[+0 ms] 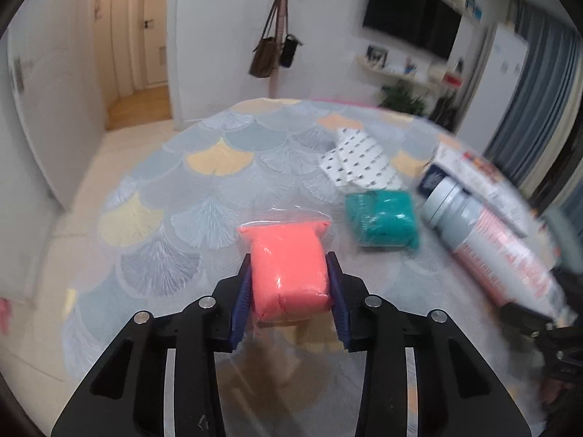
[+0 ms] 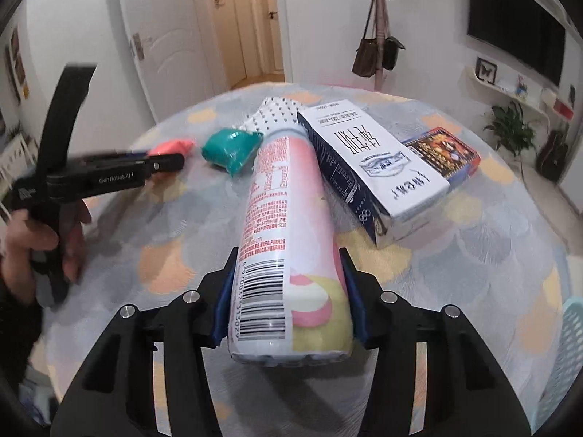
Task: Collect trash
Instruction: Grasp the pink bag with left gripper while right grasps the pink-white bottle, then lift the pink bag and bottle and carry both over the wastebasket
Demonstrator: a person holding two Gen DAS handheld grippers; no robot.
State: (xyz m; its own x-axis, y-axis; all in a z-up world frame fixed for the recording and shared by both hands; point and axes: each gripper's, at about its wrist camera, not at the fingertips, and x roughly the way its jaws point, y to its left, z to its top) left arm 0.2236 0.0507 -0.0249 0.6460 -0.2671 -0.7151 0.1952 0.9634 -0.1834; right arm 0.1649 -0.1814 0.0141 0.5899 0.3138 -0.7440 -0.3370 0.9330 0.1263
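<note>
My left gripper (image 1: pixel 290 284) is shut on a pink packet in clear plastic wrap (image 1: pixel 288 269), held just above the patterned tablecloth (image 1: pixel 204 196). My right gripper (image 2: pixel 288 291) is shut on the base end of a pink and white bottle (image 2: pixel 288 233) lying on its side. In the left wrist view the bottle (image 1: pixel 484 240) lies at the right, grey cap toward the middle. A teal packet (image 1: pixel 382 218) lies between the two; it also shows in the right wrist view (image 2: pixel 231 149), where the left gripper (image 2: pixel 160 162) and pink packet (image 2: pixel 171 145) sit at the left.
A white and navy carton (image 2: pixel 371 167) lies right of the bottle, touching it, with a colourful box (image 2: pixel 444 153) behind it. A dotted white paper wrapper (image 1: pixel 360 160) lies beyond the teal packet. A light blue basket (image 2: pixel 568 357) is at the table's right edge.
</note>
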